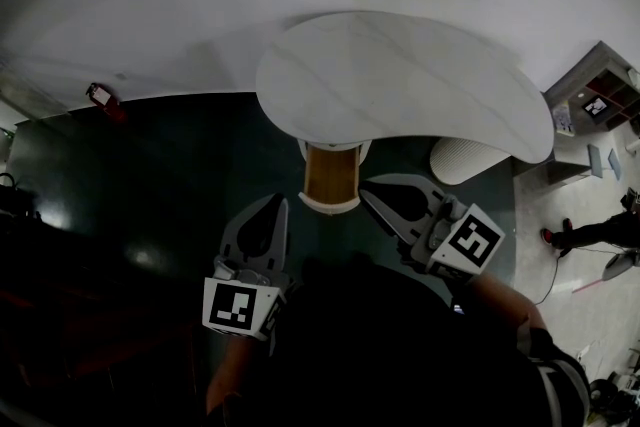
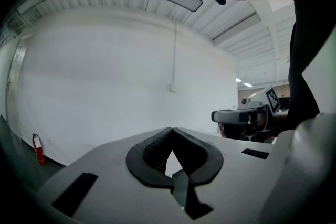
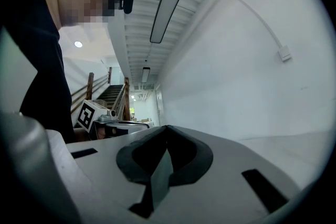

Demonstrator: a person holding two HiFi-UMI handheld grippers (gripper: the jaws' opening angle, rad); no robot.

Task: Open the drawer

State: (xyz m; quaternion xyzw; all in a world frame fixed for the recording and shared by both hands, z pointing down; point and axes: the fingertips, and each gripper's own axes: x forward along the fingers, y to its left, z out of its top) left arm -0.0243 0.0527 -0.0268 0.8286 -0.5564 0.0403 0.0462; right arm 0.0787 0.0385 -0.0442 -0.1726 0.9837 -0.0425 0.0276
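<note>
A white, kidney-shaped tabletop [image 1: 400,85] stands ahead of me. From under its near edge juts a wood-coloured drawer [image 1: 330,173] with a rounded white front [image 1: 329,206]. My left gripper [image 1: 280,201] hangs just left of that front, apart from it, jaws shut and empty. My right gripper [image 1: 366,192] is just right of the front, also shut with nothing in it. In the left gripper view the left gripper [image 2: 171,129] faces a bare white wall, tips together. In the right gripper view the right gripper [image 3: 167,126] has its tips together too, and the drawer is out of sight.
The floor [image 1: 170,165] is dark green. A red fire extinguisher [image 1: 101,98] stands by the wall at the left. A white ribbed bin [image 1: 466,160] sits under the table's right end. A shelf unit [image 1: 598,95] and a person's legs [image 1: 592,233] are at the far right.
</note>
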